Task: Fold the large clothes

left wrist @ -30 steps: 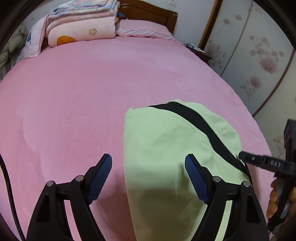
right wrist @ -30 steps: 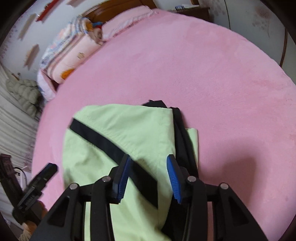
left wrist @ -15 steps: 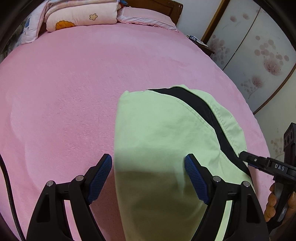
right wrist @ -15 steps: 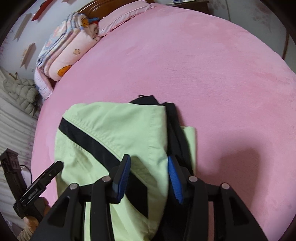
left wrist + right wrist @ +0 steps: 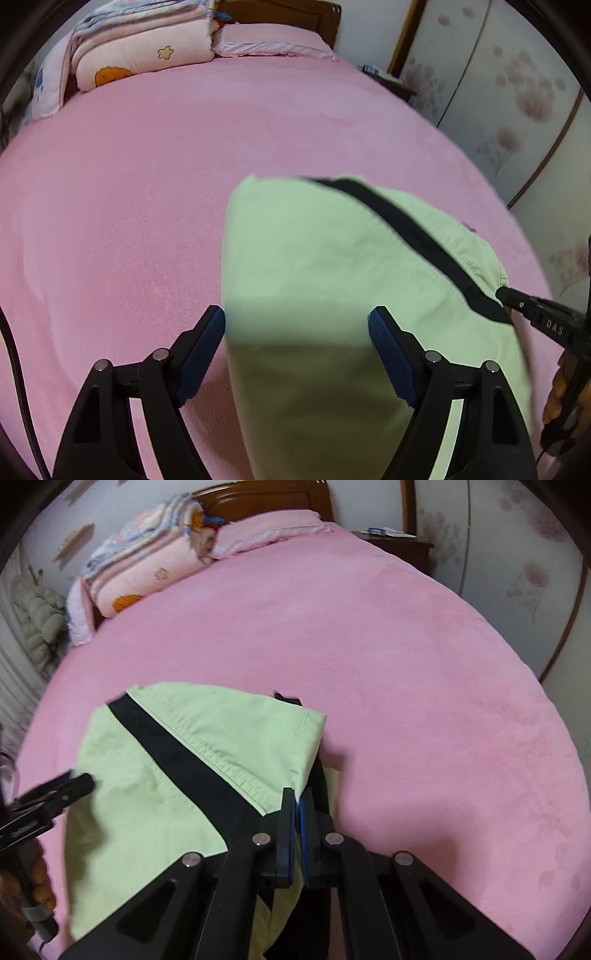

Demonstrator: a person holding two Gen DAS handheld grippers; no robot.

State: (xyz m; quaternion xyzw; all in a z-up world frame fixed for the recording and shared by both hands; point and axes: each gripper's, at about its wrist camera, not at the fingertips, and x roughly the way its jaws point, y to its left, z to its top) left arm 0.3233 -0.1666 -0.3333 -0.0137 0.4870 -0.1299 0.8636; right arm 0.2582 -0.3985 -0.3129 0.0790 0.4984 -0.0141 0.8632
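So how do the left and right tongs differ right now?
The left tongs stand wide open, while the right tongs are shut. The left tongs hold nothing, with the light green garment lying between their tips; the right tongs pinch that garment's edge near its black stripe. Both have blue pads and are over the pink bed.

Garment [image 5: 155,812] near end cut off below; right claw [image 5: 296,803] hides pinched edge.
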